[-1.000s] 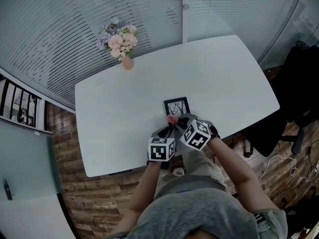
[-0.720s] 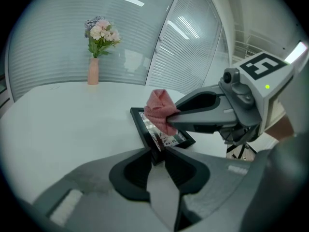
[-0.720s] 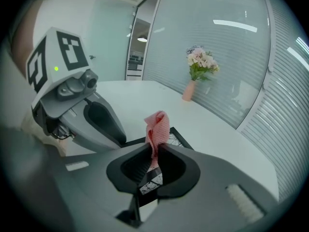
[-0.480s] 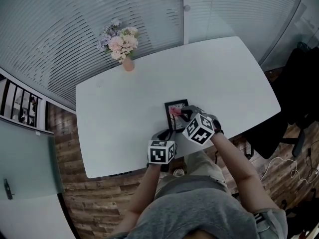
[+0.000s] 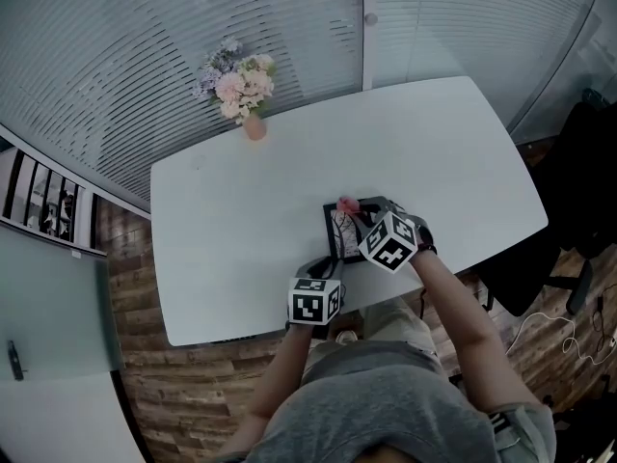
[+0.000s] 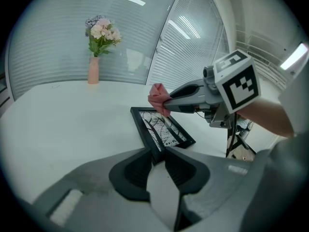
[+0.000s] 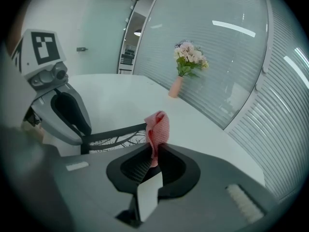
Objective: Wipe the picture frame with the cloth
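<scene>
A black picture frame (image 5: 341, 234) (image 6: 163, 130) lies near the front edge of the white table (image 5: 241, 210). My left gripper (image 5: 330, 259) (image 6: 155, 152) is shut on its near corner. My right gripper (image 5: 356, 211) (image 7: 155, 152) is shut on a small pink cloth (image 5: 347, 204) (image 7: 158, 125), which it holds over the frame's far edge. In the left gripper view the cloth (image 6: 157, 98) hangs just above the frame's far end; I cannot tell whether it touches the glass. The frame (image 7: 116, 136) runs from the left gripper (image 7: 67, 111) towards the cloth in the right gripper view.
A pink vase of flowers (image 5: 249, 114) (image 6: 94, 64) (image 7: 176, 85) stands at the table's far left side. Glass walls with blinds (image 5: 193, 37) run behind the table. A dark office chair (image 5: 588, 177) sits off the table's right end.
My right gripper has carried the cloth from the frame's near end to its far end. The left gripper has kept its hold on the frame's near corner.
</scene>
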